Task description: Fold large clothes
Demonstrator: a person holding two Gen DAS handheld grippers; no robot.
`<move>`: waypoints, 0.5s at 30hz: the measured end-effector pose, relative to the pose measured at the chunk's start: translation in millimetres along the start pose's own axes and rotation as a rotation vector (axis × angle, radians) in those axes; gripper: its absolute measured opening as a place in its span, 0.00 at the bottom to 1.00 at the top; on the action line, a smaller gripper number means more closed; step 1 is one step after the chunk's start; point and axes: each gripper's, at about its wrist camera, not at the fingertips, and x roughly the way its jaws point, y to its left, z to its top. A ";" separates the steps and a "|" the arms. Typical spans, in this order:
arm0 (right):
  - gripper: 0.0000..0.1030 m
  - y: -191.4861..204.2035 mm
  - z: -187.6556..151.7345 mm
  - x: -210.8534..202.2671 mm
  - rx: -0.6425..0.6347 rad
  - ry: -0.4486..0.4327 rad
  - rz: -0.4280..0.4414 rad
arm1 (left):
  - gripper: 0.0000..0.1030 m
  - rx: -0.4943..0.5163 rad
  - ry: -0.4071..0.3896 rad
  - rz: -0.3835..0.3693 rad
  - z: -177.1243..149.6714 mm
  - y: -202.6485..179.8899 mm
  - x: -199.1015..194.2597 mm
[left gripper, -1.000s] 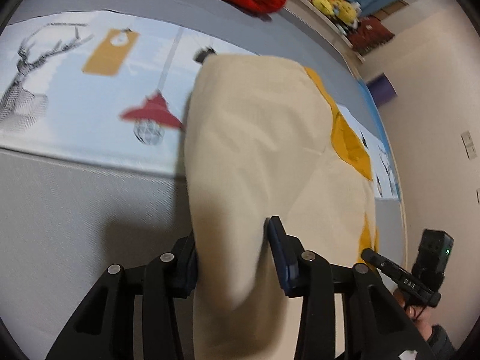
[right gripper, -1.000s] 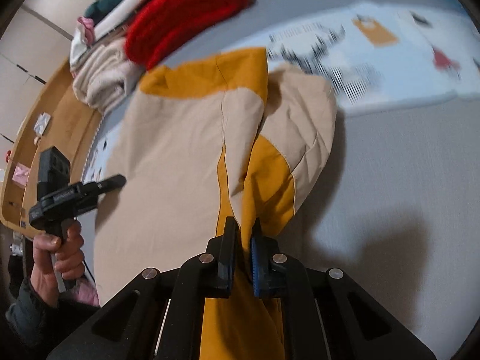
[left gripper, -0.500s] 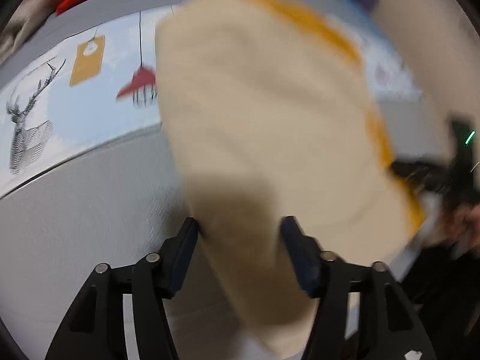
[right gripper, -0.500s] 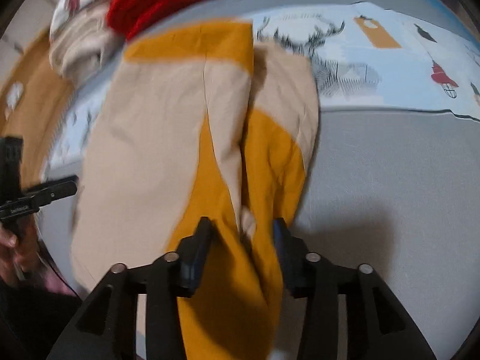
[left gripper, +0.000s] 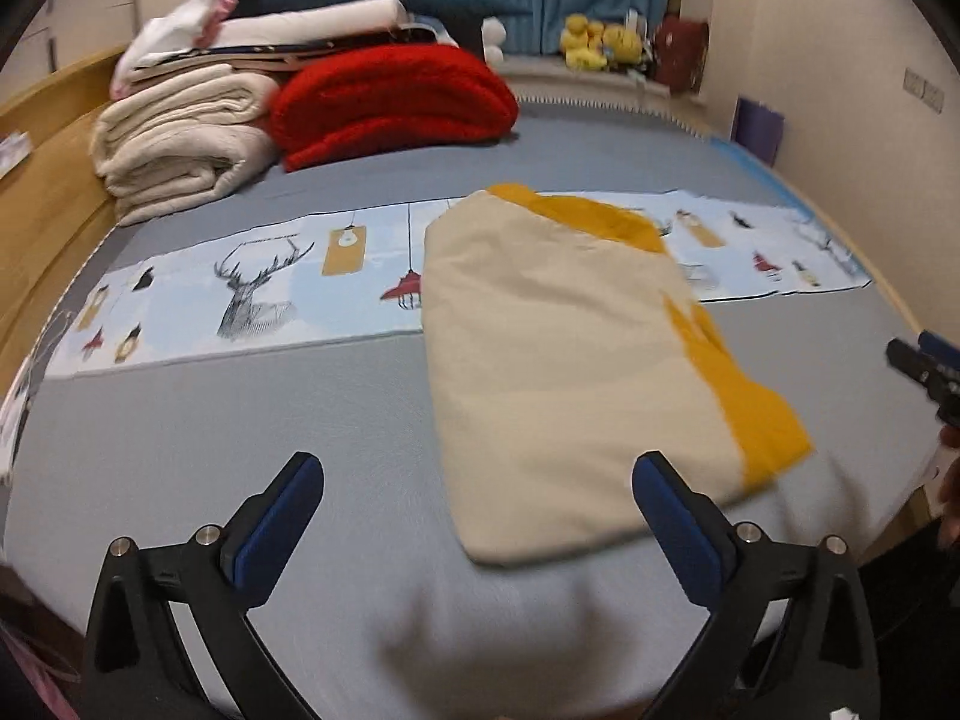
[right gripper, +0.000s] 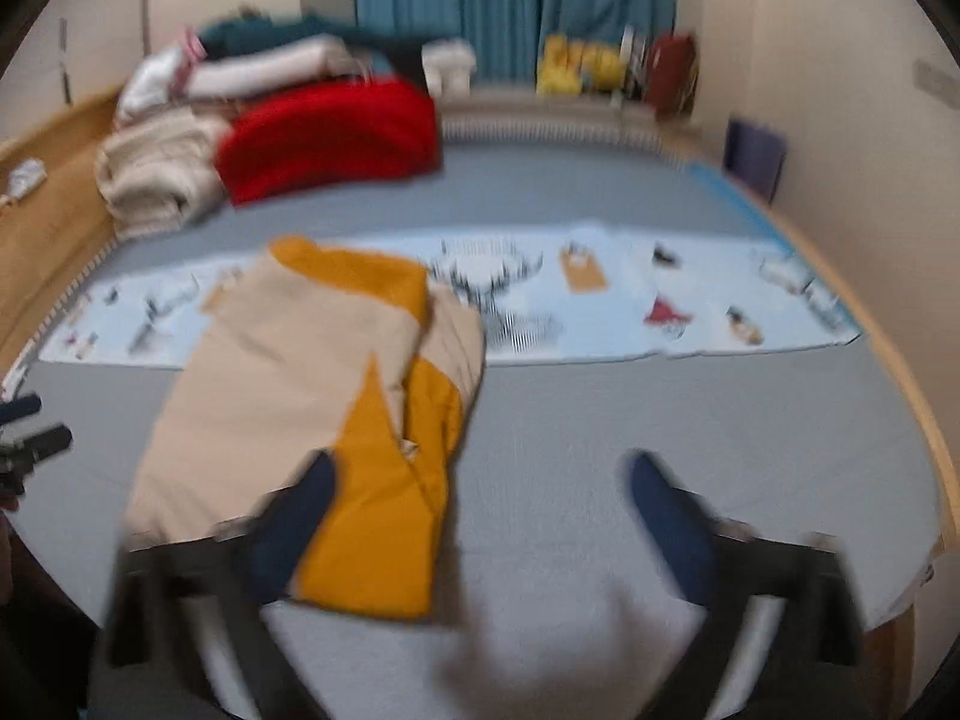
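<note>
Left wrist view: the left gripper (left gripper: 477, 477) has its jaws opening, spread wide and pinching nothing; the folded cream-and-mustard garment (left gripper: 576, 372) lies flat on the grey bed (left gripper: 240, 420) just beyond the right-hand fingertip, not between the pads. In the blurred right wrist view the right gripper (right gripper: 480, 474) is likewise opening and empty, the garment's mustard edge showing just behind its left-hand finger. Farther off lie a printed cloth strip (left gripper: 252, 288), then a red blanket (left gripper: 390, 102).
</note>
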 end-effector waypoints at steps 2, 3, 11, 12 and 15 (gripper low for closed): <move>1.00 8.1 -19.8 -21.0 0.025 0.000 0.015 | 0.99 -0.019 -0.013 0.006 -17.4 -11.7 -15.5; 1.00 13.0 -32.8 -32.3 0.038 0.001 0.020 | 0.99 -0.033 -0.018 0.005 -26.4 -18.1 -23.4; 1.00 58.5 -84.5 -52.3 -0.001 0.090 0.015 | 0.99 -0.052 -0.001 0.024 -64.9 -52.3 -31.1; 1.00 62.3 -86.2 -50.8 -0.011 0.096 0.021 | 0.99 -0.050 0.007 0.021 -65.4 -54.0 -28.4; 1.00 66.9 -83.6 -44.8 -0.021 0.082 0.023 | 0.99 -0.074 0.025 0.023 -67.3 -51.3 -20.8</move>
